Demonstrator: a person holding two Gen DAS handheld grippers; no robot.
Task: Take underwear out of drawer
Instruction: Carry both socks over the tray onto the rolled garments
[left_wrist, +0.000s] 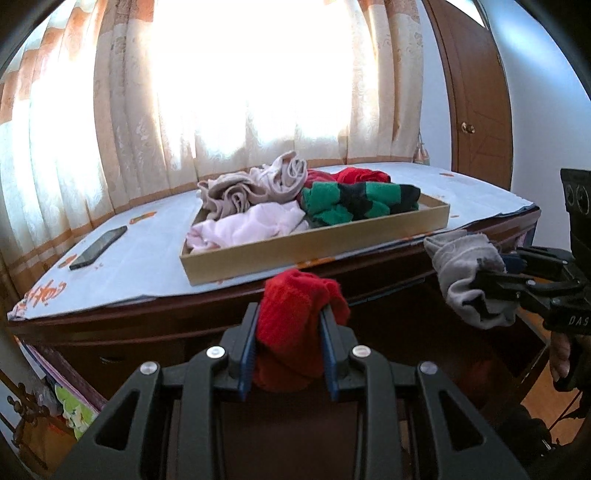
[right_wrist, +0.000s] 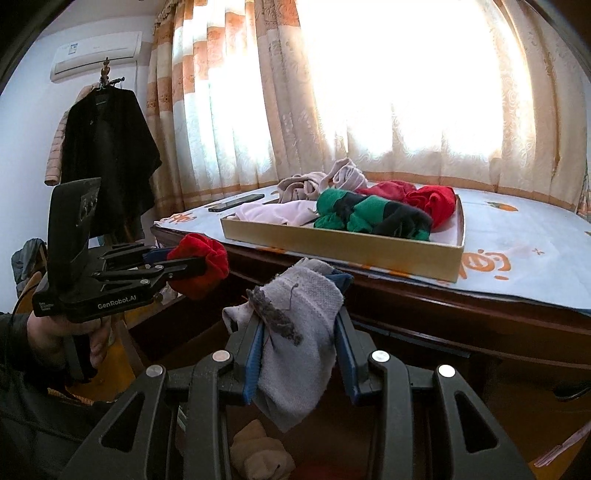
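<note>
The dark wooden dresser (left_wrist: 258, 317) carries a pale printed cover (left_wrist: 140, 254) on its top. On that cover sits a shallow cardboard tray (left_wrist: 295, 251), holding bundled garments: a green-and-black striped piece (left_wrist: 354, 203) at the front right, red pieces (left_wrist: 358, 174) behind it, beige pieces (left_wrist: 236, 192) at the back left, and a pale pink piece (left_wrist: 251, 225) at the front left. A dark phone (left_wrist: 98, 247) lies flat on the cover, well apart from the tray.

Both grippers hang in front of the dresser, below the level of its top. The left gripper (left_wrist: 288, 332) is clamped on a red garment (left_wrist: 295, 325), which bulges above and below the pads. The right gripper (right_wrist: 301, 332) is clamped on a grey garment (right_wrist: 295, 354), with a dark frayed patch on its face.

The drawer itself cannot be made out; the space beneath the grippers is dark. A tan bundle (right_wrist: 258, 450) shows low in the right wrist view, partly hidden by the gripper frame. The curtained window (left_wrist: 240, 81) is washed out by glare.
</note>
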